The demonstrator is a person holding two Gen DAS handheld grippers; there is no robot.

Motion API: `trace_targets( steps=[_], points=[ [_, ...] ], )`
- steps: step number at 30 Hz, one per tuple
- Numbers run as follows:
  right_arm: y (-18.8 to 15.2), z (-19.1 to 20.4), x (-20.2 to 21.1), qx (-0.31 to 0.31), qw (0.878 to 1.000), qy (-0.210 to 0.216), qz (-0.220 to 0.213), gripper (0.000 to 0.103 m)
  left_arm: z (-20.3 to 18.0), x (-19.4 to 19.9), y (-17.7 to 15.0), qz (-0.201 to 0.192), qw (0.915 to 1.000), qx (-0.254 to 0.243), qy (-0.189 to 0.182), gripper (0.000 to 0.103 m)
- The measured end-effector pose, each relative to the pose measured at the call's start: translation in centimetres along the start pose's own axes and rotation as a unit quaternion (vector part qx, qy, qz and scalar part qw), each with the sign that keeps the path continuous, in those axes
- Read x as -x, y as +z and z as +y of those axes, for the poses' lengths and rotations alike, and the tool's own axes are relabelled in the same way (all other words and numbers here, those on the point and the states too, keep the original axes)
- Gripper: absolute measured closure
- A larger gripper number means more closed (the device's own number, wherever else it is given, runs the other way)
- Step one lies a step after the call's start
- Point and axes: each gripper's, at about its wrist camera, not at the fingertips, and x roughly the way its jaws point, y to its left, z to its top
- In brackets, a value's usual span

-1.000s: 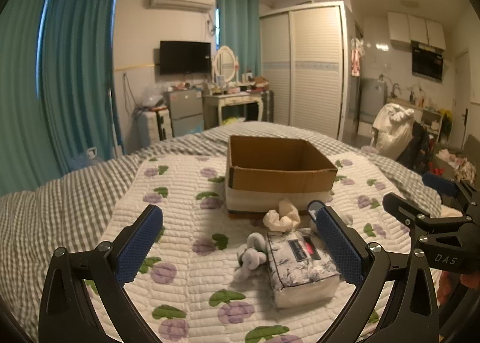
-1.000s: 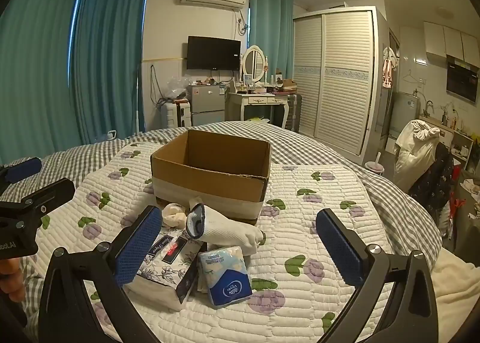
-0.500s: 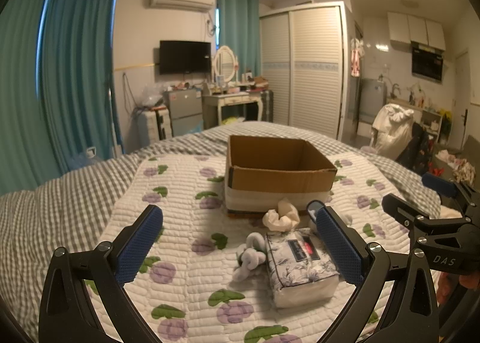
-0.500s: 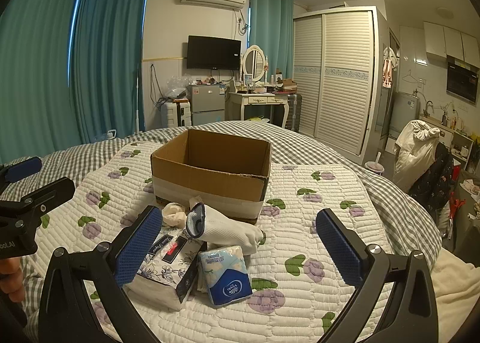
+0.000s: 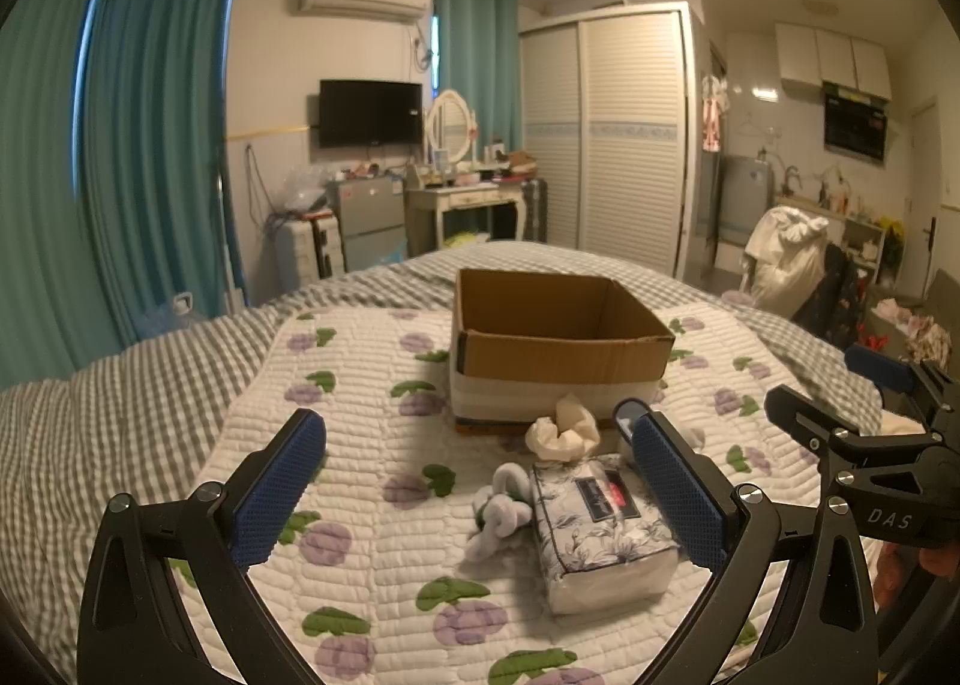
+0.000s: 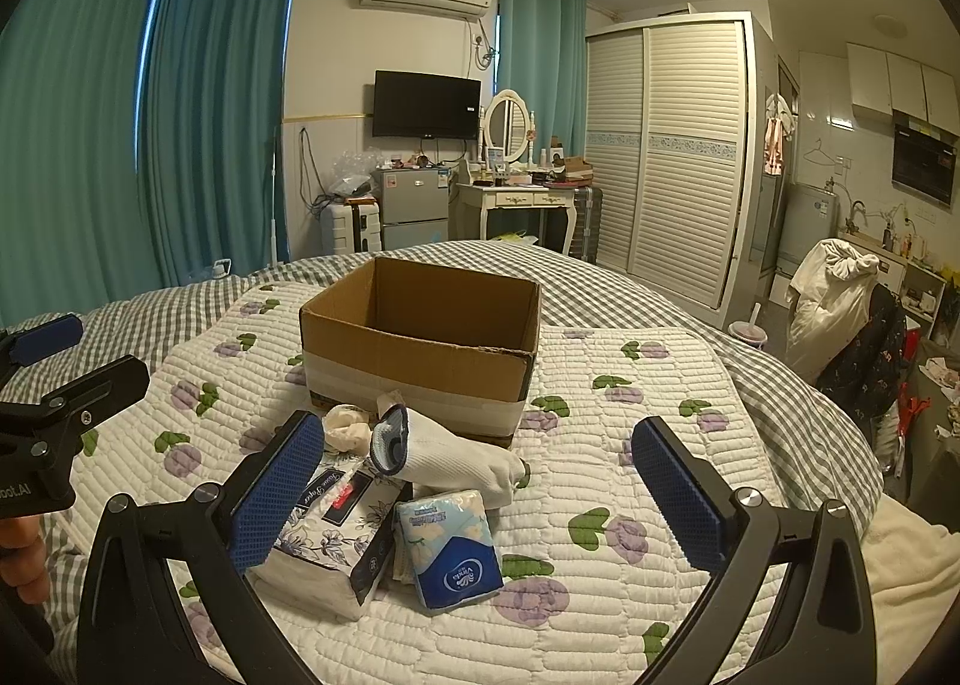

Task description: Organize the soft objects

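An open cardboard box [image 5: 558, 343] [image 6: 420, 349] stands on the quilted bed, and I see nothing inside it. In front of it lie a floral tissue pack [image 5: 600, 529] [image 6: 324, 529], a knotted pale sock [image 5: 501, 511], a crumpled cream cloth [image 5: 564, 430] [image 6: 348, 424], a white sock with a blue cuff [image 6: 444, 460] and a small blue tissue pack [image 6: 450, 547]. My left gripper [image 5: 474, 481] is open and empty, hovering before the knotted sock. My right gripper [image 6: 474, 481] is open and empty above the white sock and blue pack.
The white quilt with purple flowers [image 5: 360, 385] covers a grey checked bedspread [image 5: 120, 403]. Beyond the bed stand teal curtains, a small fridge [image 6: 414, 211], a dressing table [image 6: 522, 205] and a wardrobe [image 6: 666, 157]. A chair piled with clothes [image 6: 840, 301] is at the right.
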Motion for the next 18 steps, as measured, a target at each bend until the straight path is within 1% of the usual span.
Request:
trace_targets(
  steps=[18],
  points=[
    [0.0, 0.03, -0.06, 0.0, 1.0, 0.0, 0.0, 0.0, -0.2, -0.16, -0.03, 0.001, 1.0, -0.001, -0.001, 0.0]
  ],
)
